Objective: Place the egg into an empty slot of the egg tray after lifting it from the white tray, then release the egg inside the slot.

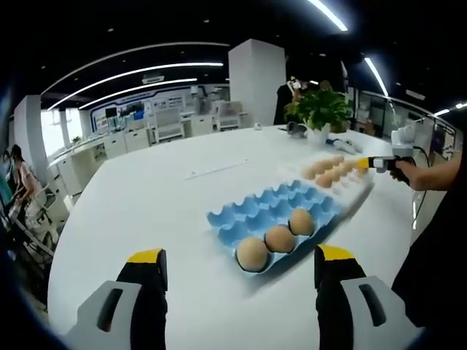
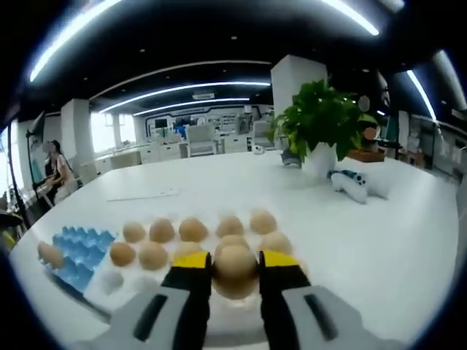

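A blue egg tray point(image 1: 273, 219) lies on the white table ahead of my left gripper point(image 1: 241, 262), which is open with nothing between its jaws. Three brown eggs point(image 1: 279, 238) fill the tray's near row. Beyond it sits the white tray point(image 1: 357, 191) with several eggs point(image 1: 330, 172). My right gripper point(image 2: 235, 266) is shut on one brown egg point(image 2: 235, 270), just above the white tray point(image 2: 120, 286) and its other eggs point(image 2: 193, 230). In the left gripper view the right gripper point(image 1: 379, 163) shows at the far right, held by a hand. The blue tray point(image 2: 76, 255) is at the left.
A potted plant point(image 2: 321, 124) in a white pot stands at the back of the table, with a white and teal object point(image 2: 354, 184) beside it. A thin strip point(image 1: 215, 171) lies on the tabletop. A person point(image 2: 57, 169) sits at the far left among desks.
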`<state>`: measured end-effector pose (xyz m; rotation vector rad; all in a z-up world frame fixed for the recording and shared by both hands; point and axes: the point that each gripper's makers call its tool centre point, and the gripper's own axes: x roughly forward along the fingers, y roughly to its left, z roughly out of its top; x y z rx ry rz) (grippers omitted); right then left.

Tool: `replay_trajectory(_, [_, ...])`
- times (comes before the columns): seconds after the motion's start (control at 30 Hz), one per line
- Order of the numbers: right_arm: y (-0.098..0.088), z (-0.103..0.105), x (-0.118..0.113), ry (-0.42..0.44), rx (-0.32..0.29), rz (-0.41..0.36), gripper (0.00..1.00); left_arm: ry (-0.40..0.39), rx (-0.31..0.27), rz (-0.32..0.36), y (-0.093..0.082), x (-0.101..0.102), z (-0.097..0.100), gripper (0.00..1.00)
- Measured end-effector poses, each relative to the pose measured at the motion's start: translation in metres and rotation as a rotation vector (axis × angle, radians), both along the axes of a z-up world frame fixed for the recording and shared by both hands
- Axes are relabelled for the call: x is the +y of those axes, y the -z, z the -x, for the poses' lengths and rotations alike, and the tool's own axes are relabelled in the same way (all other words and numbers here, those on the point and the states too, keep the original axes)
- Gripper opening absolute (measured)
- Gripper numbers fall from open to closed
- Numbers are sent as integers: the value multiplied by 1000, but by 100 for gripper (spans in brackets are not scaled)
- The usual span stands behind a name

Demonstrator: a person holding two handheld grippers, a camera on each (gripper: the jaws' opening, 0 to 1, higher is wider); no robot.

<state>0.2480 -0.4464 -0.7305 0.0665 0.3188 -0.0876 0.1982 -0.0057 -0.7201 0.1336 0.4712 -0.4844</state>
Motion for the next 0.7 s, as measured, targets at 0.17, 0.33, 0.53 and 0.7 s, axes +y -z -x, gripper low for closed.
replay_trajectory(0.17, [-11, -3, 18, -39, -26, -8, 25, 6, 7, 1, 1, -2, 1, 87])
replay_trajectory(0.33, [-26, -7, 48, -103, -66, -22, 25, 4, 6, 2, 1, -1, 0, 90])
replay_trajectory(0.53, [-29, -11, 89, -207, -77, -42, 25, 4, 9, 1, 2, -2, 1, 93])
replay_trajectory(0.7, [-26, -9, 127, -310, -70, -57, 25, -4, 8, 3, 1, -1, 1, 93])
